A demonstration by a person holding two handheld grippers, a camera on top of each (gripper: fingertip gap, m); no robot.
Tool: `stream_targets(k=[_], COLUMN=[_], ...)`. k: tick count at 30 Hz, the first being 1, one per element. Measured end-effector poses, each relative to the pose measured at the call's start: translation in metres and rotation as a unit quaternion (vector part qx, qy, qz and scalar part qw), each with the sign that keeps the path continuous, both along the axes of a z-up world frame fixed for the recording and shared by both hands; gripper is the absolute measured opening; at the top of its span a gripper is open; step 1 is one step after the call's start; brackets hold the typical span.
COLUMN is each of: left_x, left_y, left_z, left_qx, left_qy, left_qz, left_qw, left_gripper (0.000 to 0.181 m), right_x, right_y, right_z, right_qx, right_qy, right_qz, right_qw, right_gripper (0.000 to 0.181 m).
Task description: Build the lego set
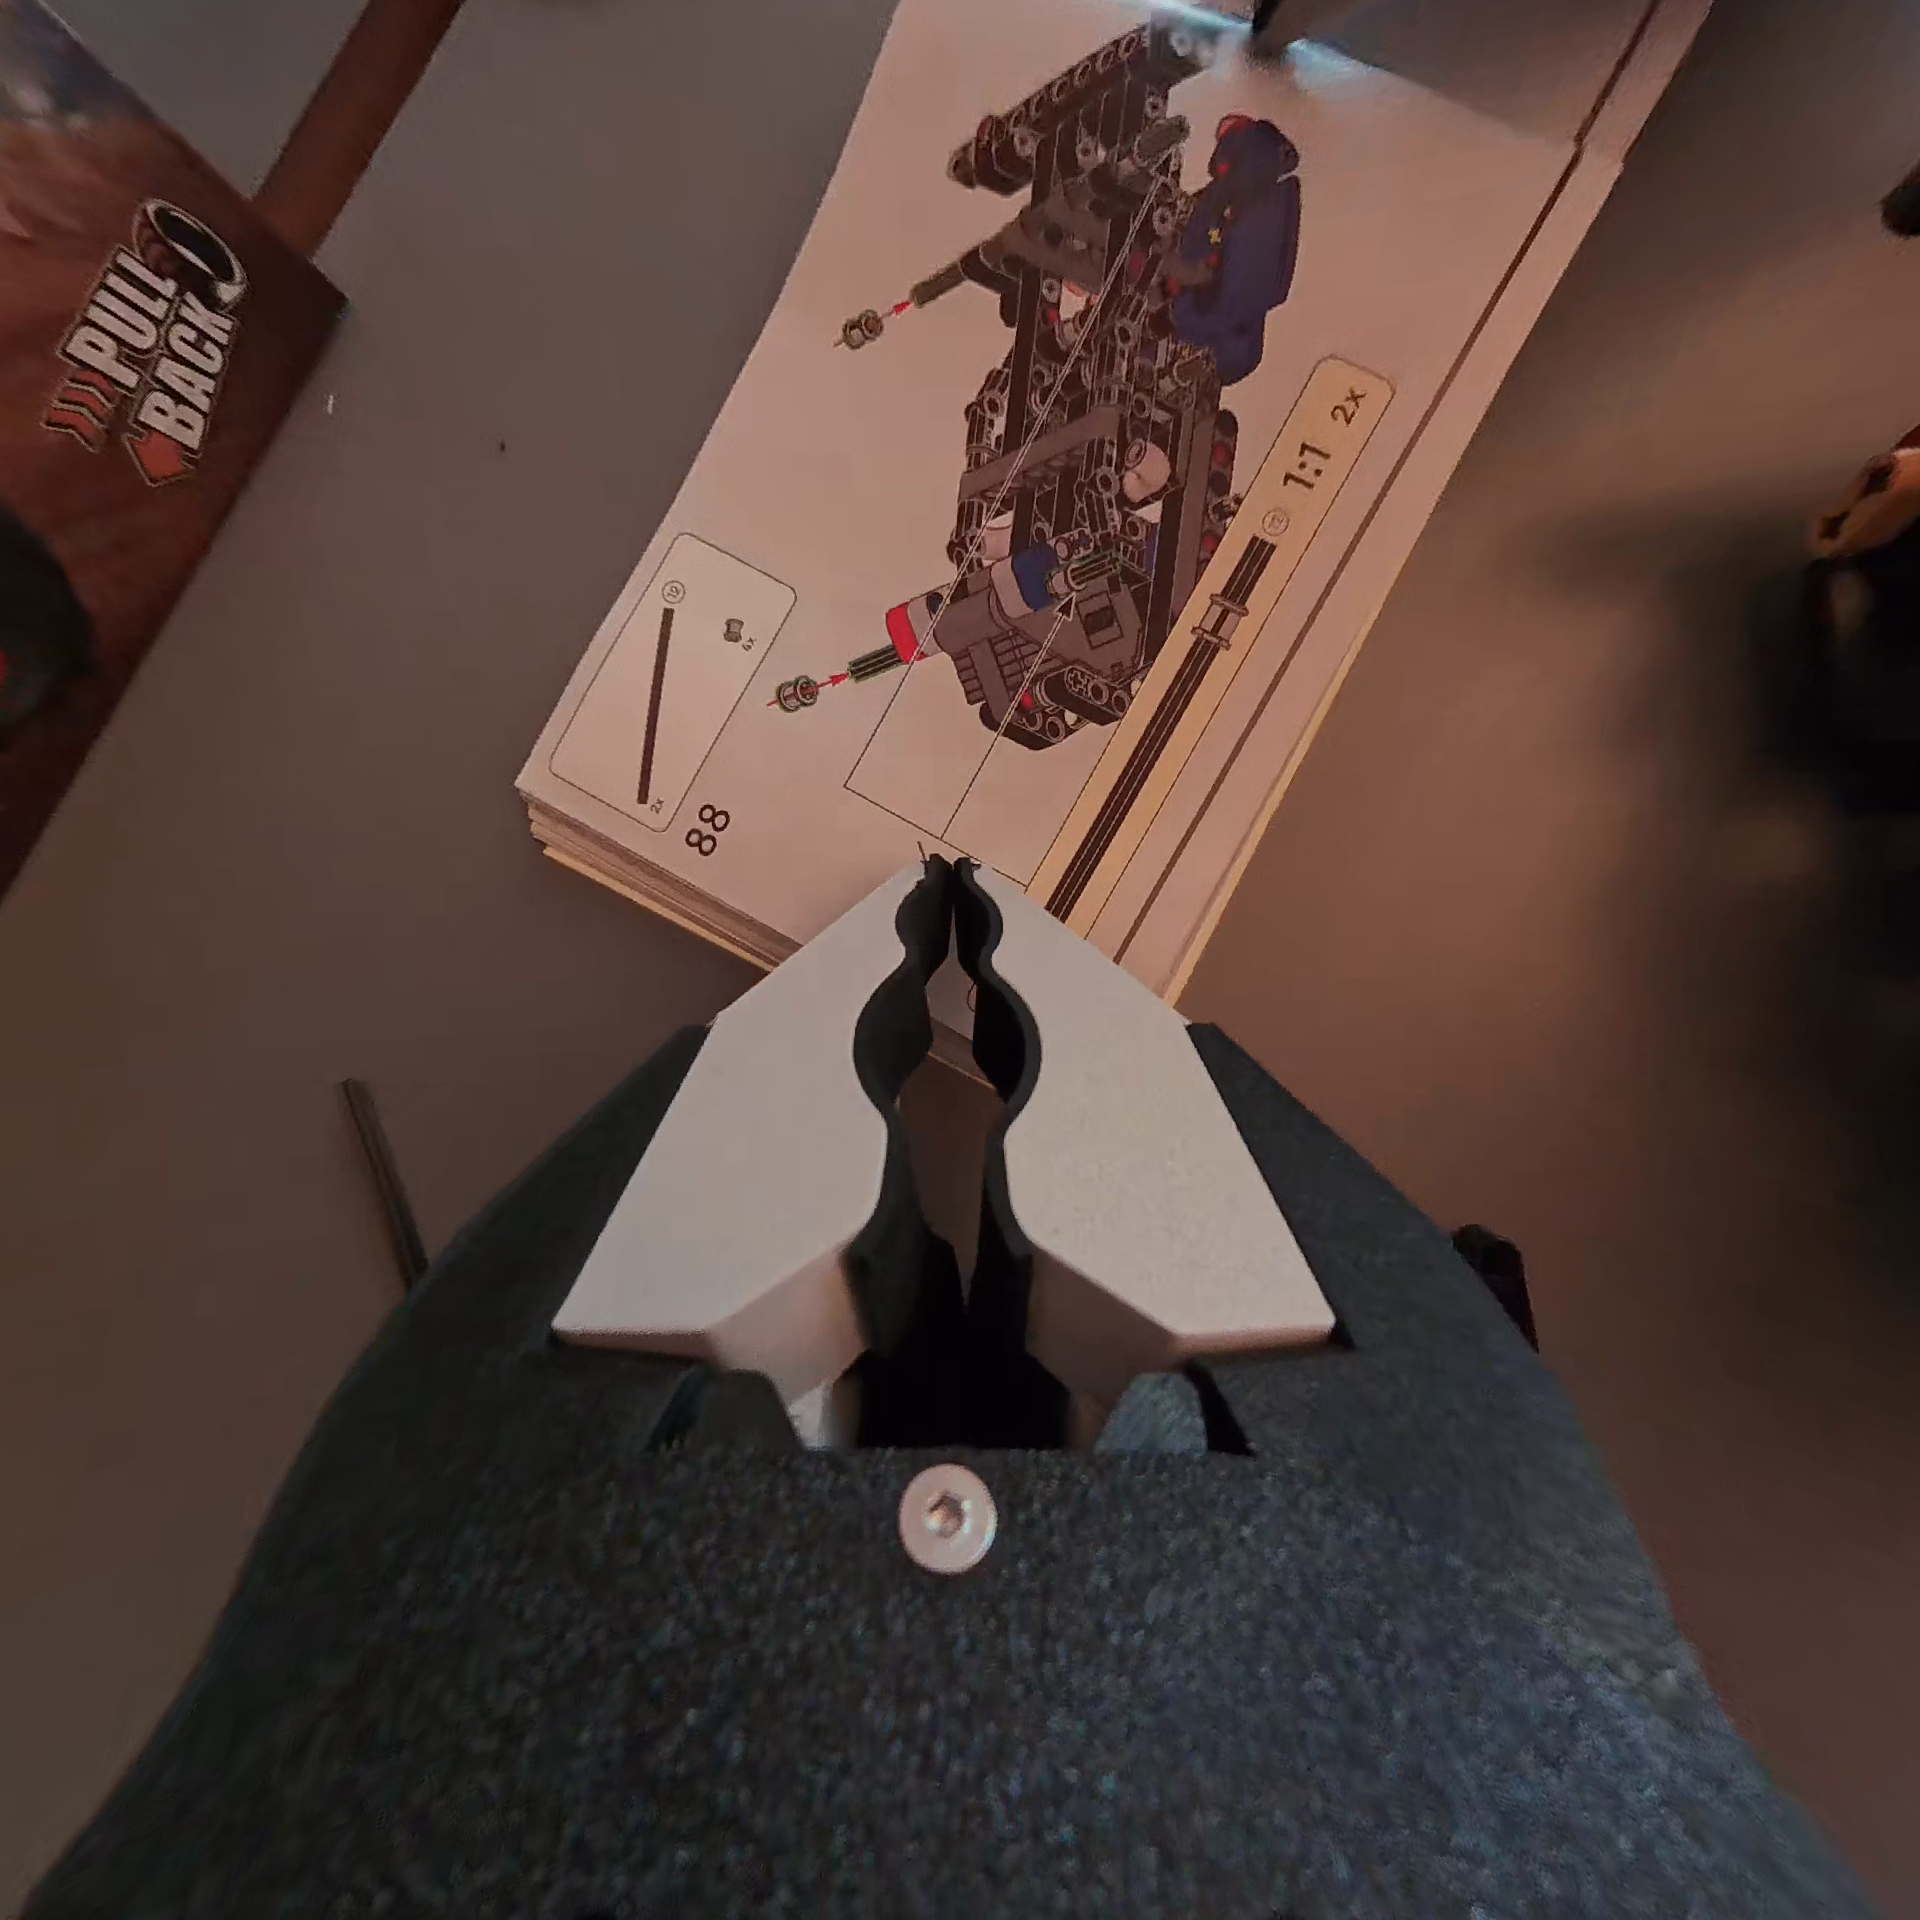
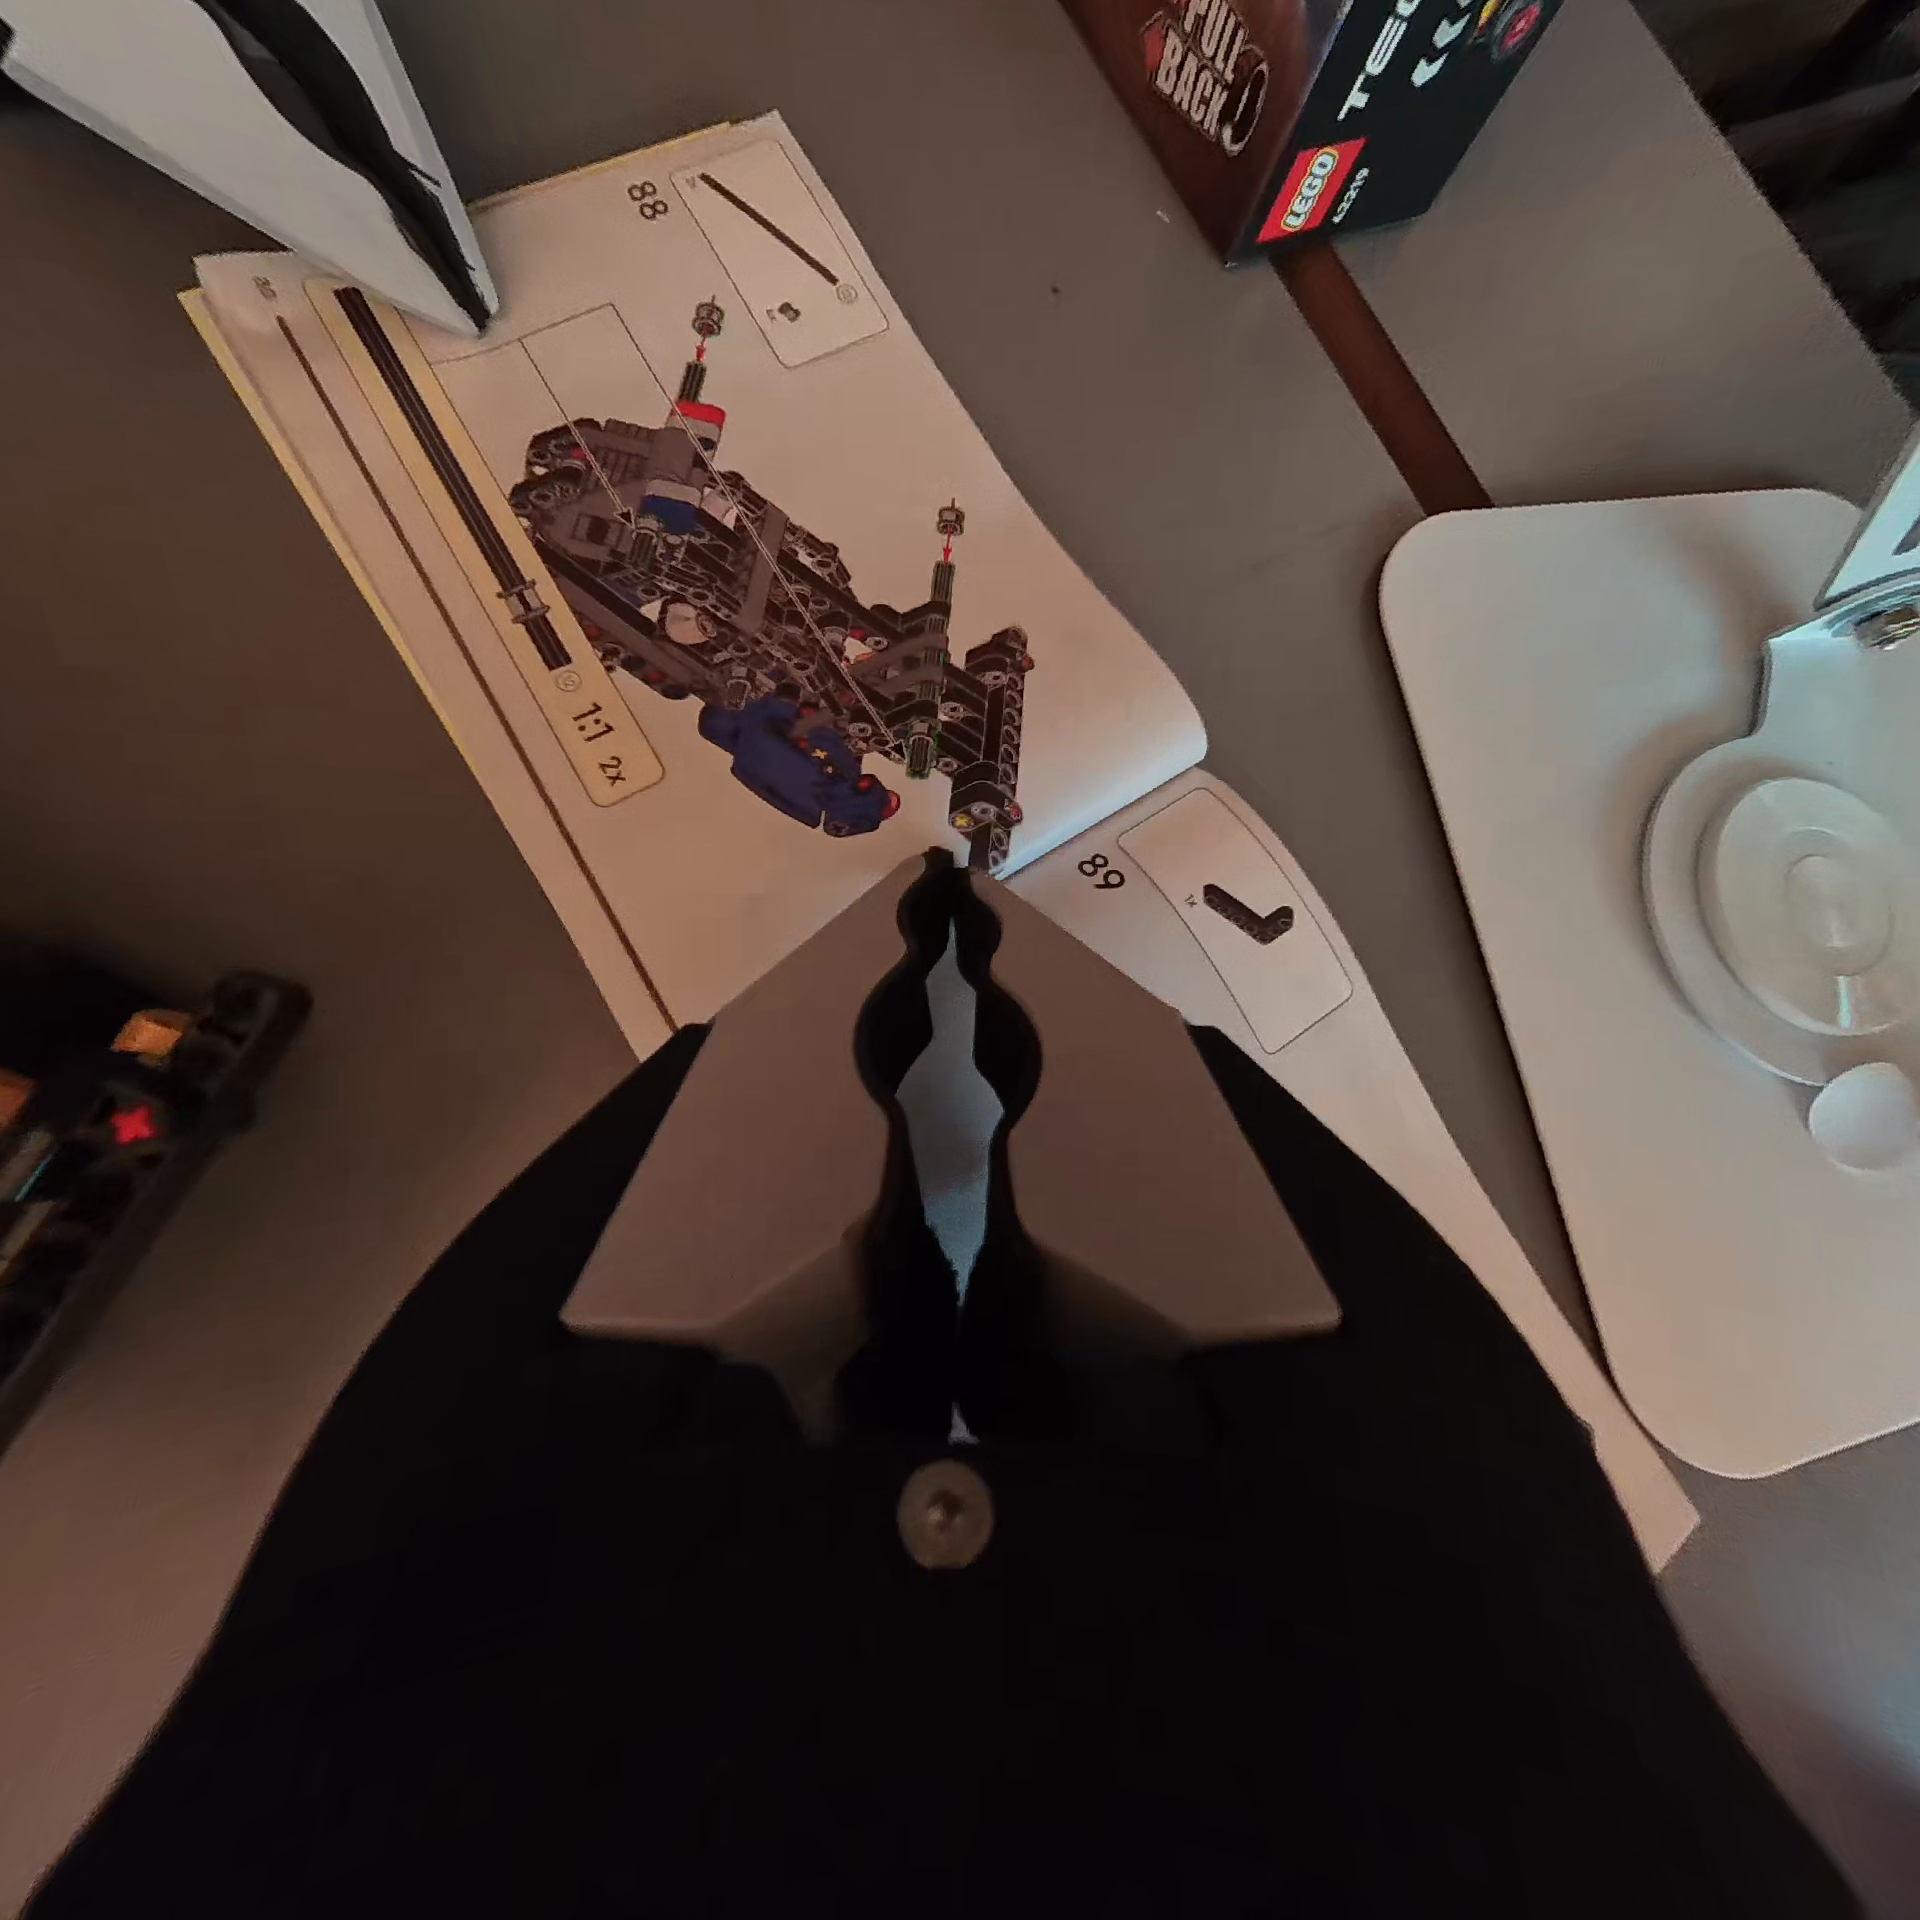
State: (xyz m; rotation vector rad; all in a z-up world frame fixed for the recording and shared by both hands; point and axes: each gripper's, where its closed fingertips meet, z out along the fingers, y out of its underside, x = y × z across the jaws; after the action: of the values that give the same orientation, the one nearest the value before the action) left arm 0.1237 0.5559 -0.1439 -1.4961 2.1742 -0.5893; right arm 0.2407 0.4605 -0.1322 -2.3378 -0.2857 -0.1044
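The lego set's partly built model point(image 2: 114, 1153), a dark frame of beams with red and tan pins, lies at the left edge of the right wrist view, on the grey counter point(image 2: 1091, 343) and well apart from both grippers. The instruction booklet point(image 2: 914, 499) lies open between them at a late step drawing a long chassis with two axles and small bushes to be added, so the build seems well advanced, though how much of that step is done cannot be told from the slice of model in view. One thin dark axle point(image 1: 384, 1179) lies loose on the counter beside the left gripper point(image 1: 948, 878), apparently waiting to be fitted.

The left gripper hovers over the booklet's near edge, its fingertips closed together with nothing between them. The right gripper point(image 2: 951, 868) hangs over the booklet's fold, likewise closed and empty.

Counted: one booklet, one set box point(image 2: 1340, 114), one loose axle, one partial model, two grippers. A white stand base point(image 2: 1558, 831) sits at the right.
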Motion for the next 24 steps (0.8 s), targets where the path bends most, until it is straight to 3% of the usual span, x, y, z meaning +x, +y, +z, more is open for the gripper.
stream_targets(k=[4,11,15,19,22,24], left_x=[-0.008,-0.011,-0.009,-0.034,-0.074,-0.096], left_y=[-0.001,0.004,0.004,0.006,0.0,-0.005], left_z=[0.0,0.0,0.003,0.039,0.07,0.087], left_qx=[0.004,-0.03,-0.017,-0.036,-0.095,-0.135], left_qy=[-0.003,-0.005,-0.007,-0.068,-0.125,-0.165], left_qz=[-0.006,0.012,0.021,0.066,0.114,0.14], left_qw=[1.0,0.999,1.0,0.995,0.981,0.967], left_gripper=[0.0,0.0,0.0,0.0,0.014,0.025], right_x=[0.0,-0.004,-0.003,-0.023,-0.056,-0.07], right_y=[0.0,0.005,-0.001,-0.041,-0.086,-0.112], right_z=[-0.002,-0.003,0.015,0.058,0.082,0.084], right_qx=[-0.013,-0.005,0.038,0.094,0.144,0.167], right_qy=[-0.055,-0.027,0.013,0.086,0.129,0.136], right_qz=[0.003,-0.011,-0.044,-0.091,-0.106,-0.119], right_qw=[0.998,1.0,0.998,0.988,0.975,0.969], right_gripper=[0.0,0.0,0.002,0.013,0.019,0.021])
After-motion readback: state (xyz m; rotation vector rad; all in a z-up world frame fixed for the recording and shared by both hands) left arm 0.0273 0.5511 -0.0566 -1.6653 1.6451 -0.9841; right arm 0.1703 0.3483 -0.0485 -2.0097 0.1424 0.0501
